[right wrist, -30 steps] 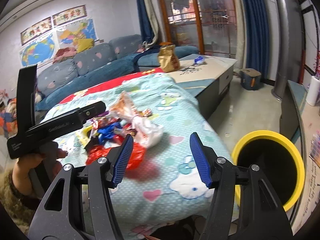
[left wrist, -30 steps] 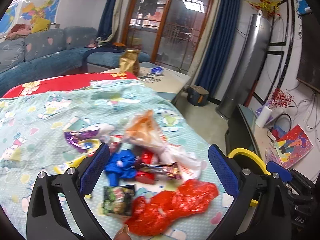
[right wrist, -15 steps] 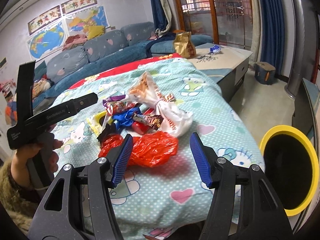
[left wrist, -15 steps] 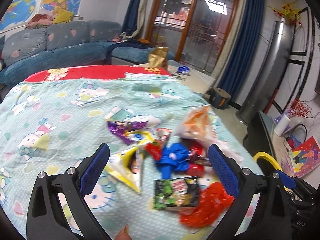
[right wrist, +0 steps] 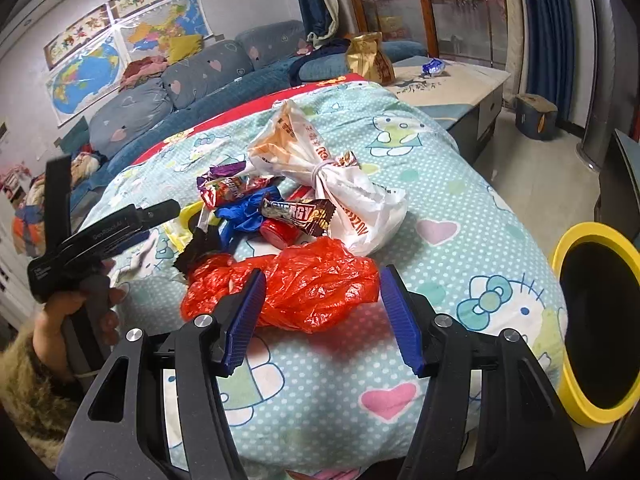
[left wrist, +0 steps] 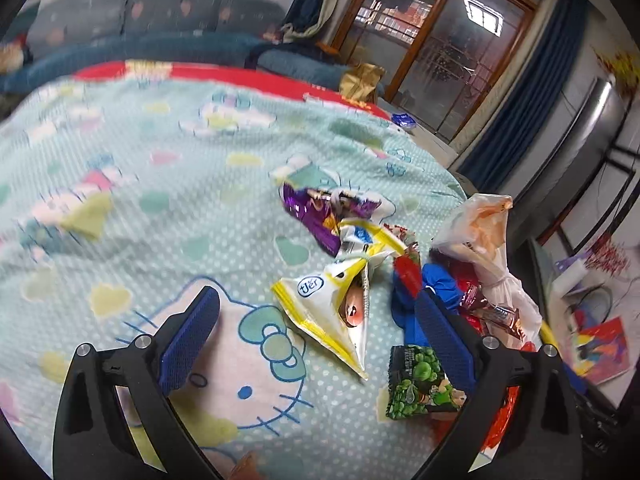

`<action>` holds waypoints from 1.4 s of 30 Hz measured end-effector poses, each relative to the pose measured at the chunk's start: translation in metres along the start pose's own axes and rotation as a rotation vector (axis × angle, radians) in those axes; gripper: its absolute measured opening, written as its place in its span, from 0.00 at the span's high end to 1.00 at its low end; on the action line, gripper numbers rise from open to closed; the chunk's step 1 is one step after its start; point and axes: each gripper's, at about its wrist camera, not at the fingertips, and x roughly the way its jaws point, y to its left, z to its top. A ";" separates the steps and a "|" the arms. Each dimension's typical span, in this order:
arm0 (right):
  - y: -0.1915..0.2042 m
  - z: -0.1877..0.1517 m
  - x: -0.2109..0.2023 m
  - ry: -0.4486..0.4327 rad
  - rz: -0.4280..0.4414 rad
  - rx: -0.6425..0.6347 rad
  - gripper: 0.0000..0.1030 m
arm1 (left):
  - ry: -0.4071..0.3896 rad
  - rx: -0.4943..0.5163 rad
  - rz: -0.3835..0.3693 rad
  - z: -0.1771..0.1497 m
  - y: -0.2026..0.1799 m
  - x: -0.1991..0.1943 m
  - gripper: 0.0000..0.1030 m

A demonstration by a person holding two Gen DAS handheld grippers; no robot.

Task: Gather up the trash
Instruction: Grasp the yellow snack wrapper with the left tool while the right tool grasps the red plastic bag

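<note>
A home living room: a blue-grey sofa with heart-print cushions along the far wall, world maps pinned above it, a wood-framed glass door with dark blue curtains, and a cartoon-cat quilt spread in front.

glossy crinkled red plastic bag

"tjer" on the yellow packet, "energy" on the brown bar wrapper
</note>
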 end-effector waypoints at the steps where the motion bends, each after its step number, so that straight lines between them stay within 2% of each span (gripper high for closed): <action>1: -0.001 0.000 0.002 0.005 0.005 0.010 0.50 | 0.010 -0.007 -0.005 -0.001 0.001 0.004 0.19; 2: -0.002 0.000 0.003 0.008 0.009 0.016 0.50 | 0.019 -0.012 -0.010 0.000 0.002 0.007 0.25; 6: -0.003 0.000 0.009 0.025 0.047 0.039 0.50 | 0.039 -0.032 -0.042 -0.001 0.002 0.016 0.32; 8: -0.003 -0.001 0.010 0.033 0.072 0.045 0.53 | 0.047 -0.033 -0.048 -0.001 0.002 0.019 0.43; 9: -0.001 -0.001 0.010 0.037 0.081 0.045 0.57 | 0.050 -0.033 -0.051 -0.001 0.001 0.020 0.47; 11: 0.002 -0.002 0.011 0.043 0.104 0.034 0.63 | 0.056 -0.036 -0.056 -0.001 0.001 0.022 0.65; 13: 0.006 -0.003 0.011 0.047 0.113 0.026 0.66 | 0.068 -0.039 -0.062 -0.002 0.001 0.025 0.71; 15: 0.008 -0.005 0.011 0.055 0.121 0.022 0.77 | 0.066 -0.038 -0.068 -0.003 0.002 0.024 0.72; 21: 0.018 -0.007 0.005 0.044 0.138 -0.025 0.98 | 0.032 -0.025 -0.076 -0.003 0.001 0.012 0.78; 34: 0.034 0.003 -0.043 -0.079 0.166 -0.106 0.99 | -0.134 0.050 -0.080 0.016 -0.017 -0.055 0.79; 42: 0.030 0.019 -0.076 -0.189 0.132 -0.125 0.99 | -0.179 0.073 -0.112 0.024 -0.032 -0.080 0.79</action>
